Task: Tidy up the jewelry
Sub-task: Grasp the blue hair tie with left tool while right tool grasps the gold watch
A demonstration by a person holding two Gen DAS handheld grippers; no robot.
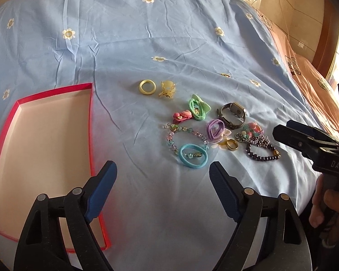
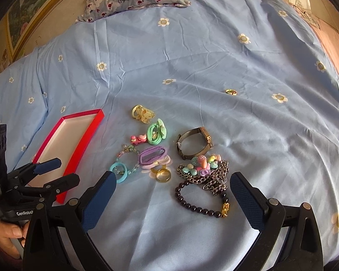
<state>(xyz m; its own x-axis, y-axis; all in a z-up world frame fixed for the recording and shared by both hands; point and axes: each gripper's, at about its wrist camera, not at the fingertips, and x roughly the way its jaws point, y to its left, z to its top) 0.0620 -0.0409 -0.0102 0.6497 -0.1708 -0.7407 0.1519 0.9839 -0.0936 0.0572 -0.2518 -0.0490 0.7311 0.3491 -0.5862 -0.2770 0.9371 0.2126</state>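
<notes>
We judge nothing sorted yet: the red tray (image 1: pixel 89 122) at nine o'clock lies bare, and the jewelry pile (image 2: pixel 169 158) sits loose at centre. Our left gripper (image 1: pixel 162 171) and right gripper (image 2: pixel 171 184) gape wide, holding nothing.

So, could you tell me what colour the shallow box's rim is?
Bright red rim, pale inside; the left wrist view shows it best.

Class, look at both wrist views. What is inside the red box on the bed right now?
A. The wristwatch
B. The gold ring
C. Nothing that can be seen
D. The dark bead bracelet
C: the red box shows only its bare pale floor, while the wristwatch, dark bead bracelet and gold ring all lie on the bedsheet.
</notes>
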